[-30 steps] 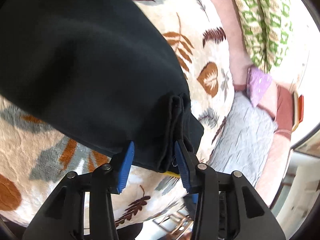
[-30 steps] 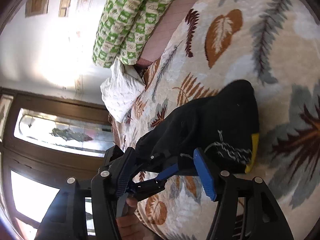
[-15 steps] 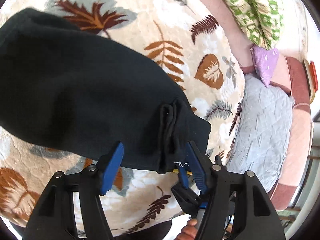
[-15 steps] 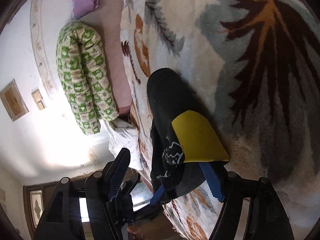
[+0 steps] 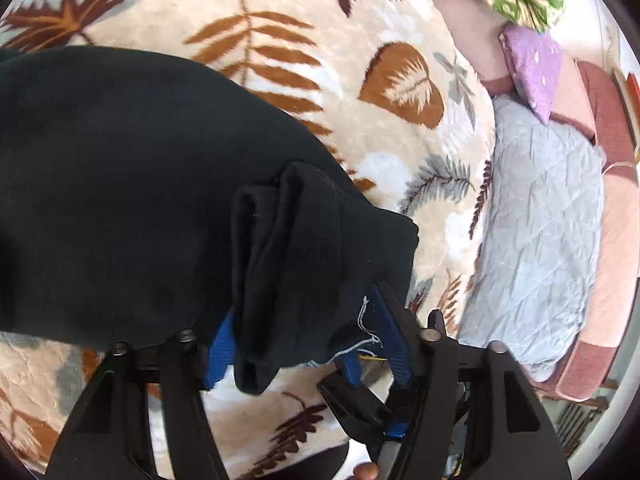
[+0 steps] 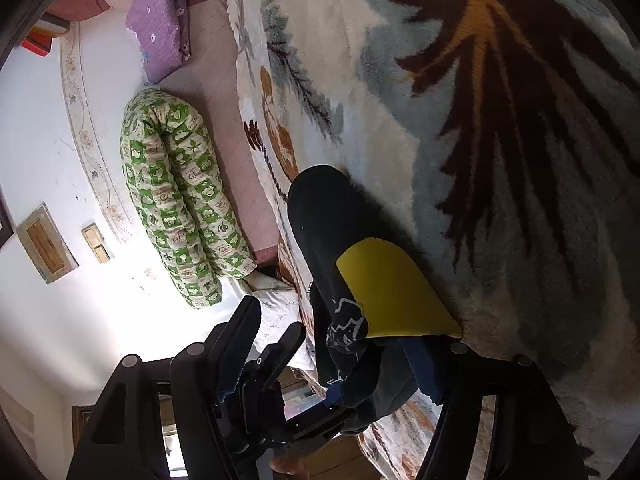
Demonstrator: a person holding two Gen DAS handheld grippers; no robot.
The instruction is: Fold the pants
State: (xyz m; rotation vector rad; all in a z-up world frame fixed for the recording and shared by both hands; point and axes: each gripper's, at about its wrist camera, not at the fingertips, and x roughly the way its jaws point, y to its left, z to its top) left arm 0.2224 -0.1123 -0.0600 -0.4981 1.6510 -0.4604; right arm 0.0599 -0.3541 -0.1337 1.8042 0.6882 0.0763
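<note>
On the bed, a plush blanket printed with brown, rust and grey leaves covers most of both views. Beyond its far edge lies pink bedding with a grey quilted pad, a rolled green-and-cream checked quilt against the white wall, and a small purple pillow.

Black pants lie folded on the blanket, spread wide across the left half of the left wrist view. Their near end is bunched into several stacked folds that hang over the blanket toward the camera. In the right wrist view the pants show as a narrow dark mound, with a yellow patch and a white printed outline on the cloth nearest the gripper.

Left gripper: the bunched end sits between the blue pads, both pads against the cloth; jaws closing on the pants. A loose white thread trails from the cloth near the right-hand pad.

Right gripper: jaws closing, with the pants' end between them. The pad nearer the blanket is at the cloth below the yellow patch; the other finger stands off with a clear gap, so no clamp is visible.

Part of the other gripper shows low in each view, and a fingertip of the person at the bottom edge.
</note>
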